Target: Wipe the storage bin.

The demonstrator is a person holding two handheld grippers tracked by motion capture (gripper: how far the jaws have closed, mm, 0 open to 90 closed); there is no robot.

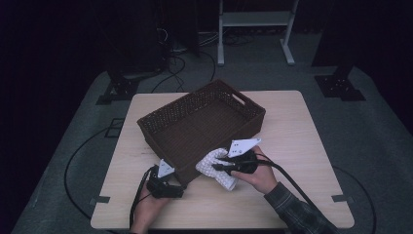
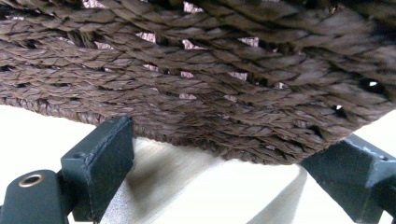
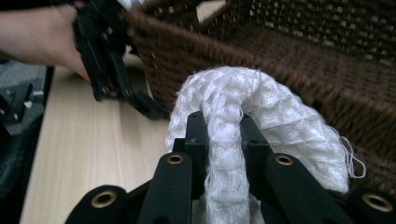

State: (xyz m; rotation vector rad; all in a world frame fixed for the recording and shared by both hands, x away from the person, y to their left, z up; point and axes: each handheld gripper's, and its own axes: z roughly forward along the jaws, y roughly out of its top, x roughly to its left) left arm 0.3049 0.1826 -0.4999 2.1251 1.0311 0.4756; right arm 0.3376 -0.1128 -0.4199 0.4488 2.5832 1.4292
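The white waffle-knit cloth (image 3: 261, 116) hangs just outside the wicker basket's (image 1: 160, 117) near wall, pinched in the closed right gripper (image 3: 223, 140). It is soft and limp; grasp a bunched fold. The left gripper (image 2: 224, 158) is spread wide against the basket's near corner.

I see a big brown woven basket (image 2: 201, 74) right in front of my left gripper (image 2: 224, 154). Its wall is made of thick twisted strands, with little holes where light peeks through. My two black jaws are spread wide apart, one at each side, low down. The basket's bottom corner sits between them, very close. Under the basket I see the pale wooden table (image 2: 205, 191), with a soft shadow on it.
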